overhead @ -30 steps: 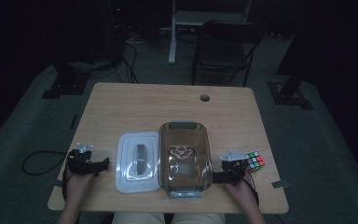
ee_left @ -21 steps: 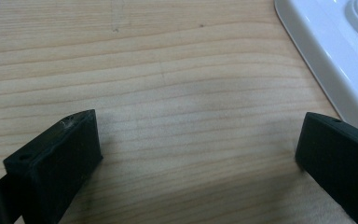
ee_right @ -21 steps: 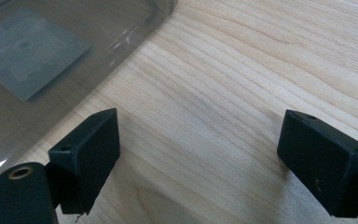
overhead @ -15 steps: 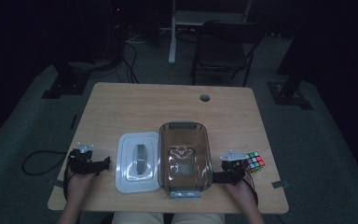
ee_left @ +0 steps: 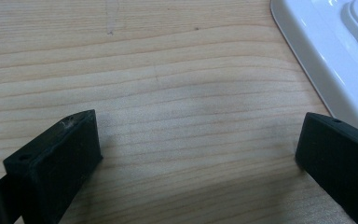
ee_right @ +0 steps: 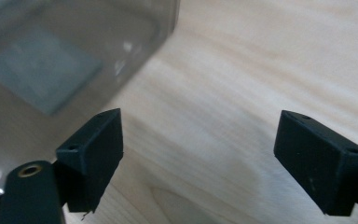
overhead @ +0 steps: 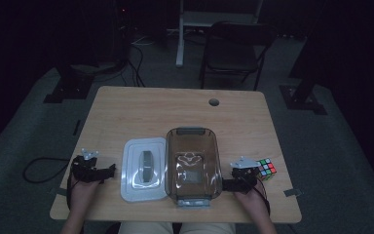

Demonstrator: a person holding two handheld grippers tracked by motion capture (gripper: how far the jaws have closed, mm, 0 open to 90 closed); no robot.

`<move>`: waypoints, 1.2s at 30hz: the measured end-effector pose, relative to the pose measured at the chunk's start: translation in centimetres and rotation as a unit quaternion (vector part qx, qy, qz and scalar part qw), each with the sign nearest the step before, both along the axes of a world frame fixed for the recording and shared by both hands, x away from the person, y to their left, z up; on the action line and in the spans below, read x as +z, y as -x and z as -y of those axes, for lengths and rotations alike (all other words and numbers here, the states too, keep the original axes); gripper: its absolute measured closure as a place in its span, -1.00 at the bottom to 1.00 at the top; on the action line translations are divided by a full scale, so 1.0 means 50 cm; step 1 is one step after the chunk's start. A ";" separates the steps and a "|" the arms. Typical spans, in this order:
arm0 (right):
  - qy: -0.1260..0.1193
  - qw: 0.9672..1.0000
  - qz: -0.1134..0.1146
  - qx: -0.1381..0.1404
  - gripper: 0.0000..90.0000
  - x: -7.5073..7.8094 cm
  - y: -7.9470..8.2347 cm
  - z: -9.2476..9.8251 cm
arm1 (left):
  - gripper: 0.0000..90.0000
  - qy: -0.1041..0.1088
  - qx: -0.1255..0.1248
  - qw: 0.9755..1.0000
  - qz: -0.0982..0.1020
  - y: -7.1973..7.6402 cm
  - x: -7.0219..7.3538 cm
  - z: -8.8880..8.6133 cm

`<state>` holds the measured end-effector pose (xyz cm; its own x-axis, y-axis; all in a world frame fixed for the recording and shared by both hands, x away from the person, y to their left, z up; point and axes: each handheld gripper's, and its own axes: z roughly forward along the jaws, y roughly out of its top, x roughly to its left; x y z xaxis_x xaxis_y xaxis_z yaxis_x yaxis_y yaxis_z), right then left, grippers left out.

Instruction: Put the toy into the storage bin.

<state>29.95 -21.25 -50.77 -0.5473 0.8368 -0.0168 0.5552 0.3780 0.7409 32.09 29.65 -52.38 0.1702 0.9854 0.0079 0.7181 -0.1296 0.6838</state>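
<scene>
Wooden table (overhead: 141,107) carries everything; I'll place the rest relative to the clear brown container (overhead: 193,165).

Container: open, upright, near the table's front edge, roughly mid-width. Nothing loose inside that I can make out; a pale square shows through its base.

White lid (overhead: 144,168): flat on the table, touching or just beside the container's left wall, can't tell which. Raised grey handle in its middle.

My left gripper (overhead: 108,170): left of the container, past the lid, just off the lid's left edge. Jaws spread wide, nothing between them. In the left gripper view it's bare wood between the jaws, with the lid's rim (ee_left: 321,70) at the upper right, close by the right jaw.

My right gripper (overhead: 226,184): just beside the container's right wall, near its front corner. Jaws apart with only table between them; they have just been closing a bit, not on anything. The right gripper view has the container wall (ee_right: 74,51) at upper left, close to one jaw.

Puzzle cube (overhead: 266,168): right of the container, on the table just beyond my right gripper, nearly touching its body. Not gripped.
</scene>
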 end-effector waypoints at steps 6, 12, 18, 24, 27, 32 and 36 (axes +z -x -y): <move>-0.013 0.998 0.051 -0.042 -0.65 0.047 0.019 0.030 | -0.99 0.000 0.000 1.000 0.000 0.000 0.000 0.000; -0.021 0.995 0.065 -0.072 -0.71 0.076 0.032 0.067 | -0.99 0.000 0.000 1.000 0.000 0.000 0.000 0.000; -0.030 0.990 0.079 -0.109 -0.74 0.093 0.045 0.110 | -0.99 0.000 0.000 1.000 0.000 0.000 0.000 0.000; -0.027 0.986 0.086 -0.143 -0.75 0.094 0.061 0.153 | -0.99 0.000 0.000 1.000 0.000 0.000 0.000 0.000; -0.033 0.985 0.080 -0.151 -0.74 0.086 0.069 0.170 | -0.99 0.000 0.000 1.000 0.000 0.000 0.000 0.000; -0.034 0.982 0.076 -0.168 -0.75 0.067 0.080 0.188 | -0.99 0.000 0.000 1.000 0.000 0.000 0.000 0.000; -0.039 0.980 0.070 -0.183 -0.75 0.046 0.087 0.201 | -0.99 0.000 0.000 1.000 0.000 0.000 0.000 0.000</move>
<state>25.58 -31.31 -48.45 -0.2066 0.9784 0.0026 0.5343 0.1106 0.8380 32.09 29.65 -52.37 0.1702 0.9854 0.0079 0.7184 -0.1296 0.6834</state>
